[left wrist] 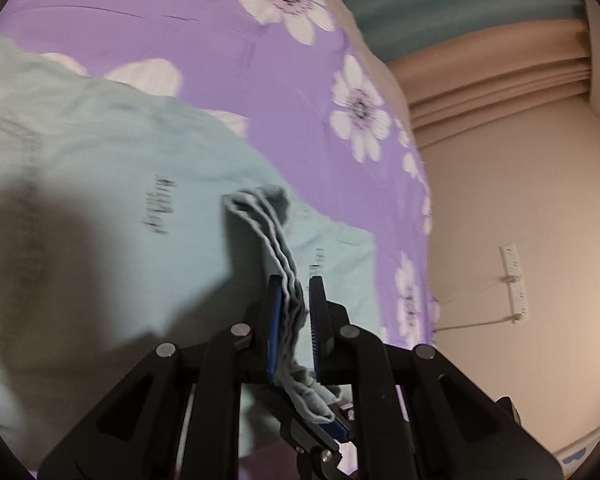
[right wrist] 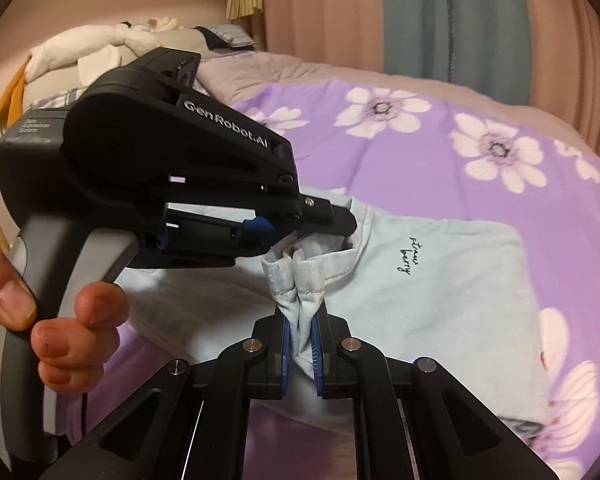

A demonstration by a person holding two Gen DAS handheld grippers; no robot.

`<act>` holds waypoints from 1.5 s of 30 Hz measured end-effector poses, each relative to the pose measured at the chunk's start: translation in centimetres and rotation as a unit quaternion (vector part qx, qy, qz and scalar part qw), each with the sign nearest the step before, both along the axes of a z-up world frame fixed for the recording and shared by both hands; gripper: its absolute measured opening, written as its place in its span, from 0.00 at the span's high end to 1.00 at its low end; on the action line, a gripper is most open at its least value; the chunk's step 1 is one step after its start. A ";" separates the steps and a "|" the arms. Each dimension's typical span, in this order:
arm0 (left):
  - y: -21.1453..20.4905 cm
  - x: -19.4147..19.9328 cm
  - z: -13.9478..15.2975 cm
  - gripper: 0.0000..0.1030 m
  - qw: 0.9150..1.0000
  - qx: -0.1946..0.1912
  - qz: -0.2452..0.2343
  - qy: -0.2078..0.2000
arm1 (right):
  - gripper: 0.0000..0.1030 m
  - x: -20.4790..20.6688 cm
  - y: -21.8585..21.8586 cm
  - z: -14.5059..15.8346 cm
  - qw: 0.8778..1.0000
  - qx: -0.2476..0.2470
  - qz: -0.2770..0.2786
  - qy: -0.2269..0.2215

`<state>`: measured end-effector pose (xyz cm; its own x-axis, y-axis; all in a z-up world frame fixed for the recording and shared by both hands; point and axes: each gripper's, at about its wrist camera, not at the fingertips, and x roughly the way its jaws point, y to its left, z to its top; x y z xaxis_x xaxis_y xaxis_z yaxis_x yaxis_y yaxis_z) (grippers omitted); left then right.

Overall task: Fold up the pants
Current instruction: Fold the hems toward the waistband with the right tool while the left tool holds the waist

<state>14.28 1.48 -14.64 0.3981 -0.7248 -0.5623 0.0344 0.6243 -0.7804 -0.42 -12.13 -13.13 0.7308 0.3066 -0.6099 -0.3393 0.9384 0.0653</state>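
A purple bedspread with white flowers (right wrist: 440, 152) is covering the bed, backed by beige and teal curtains (right wrist: 420, 12). The pale mint cotton pants (right wrist: 452, 288) are lying across it. The left gripper (left wrist: 294, 300) is pinching a bunched, layered edge of them; the right gripper (right wrist: 302, 332) is clamping a gathered fold. Only the right view is showing pillows (right wrist: 100, 56) and the person's hand (right wrist: 60, 320); only the left, a wall power strip (left wrist: 514, 282).

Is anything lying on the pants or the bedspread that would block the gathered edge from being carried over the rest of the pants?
Nothing visible does. Both the left claw and the right claw are shut on a bunched edge of the pale blue pants. The spread part of the pants and the purple floral bedspread beyond it show no loose objects.
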 end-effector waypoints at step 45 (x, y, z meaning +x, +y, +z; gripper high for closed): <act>-2.0 -5.9 -2.5 0.96 0.991 0.120 -0.040 -0.037 | 0.87 10.1 2.6 -0.1 0.987 0.070 0.086 0.119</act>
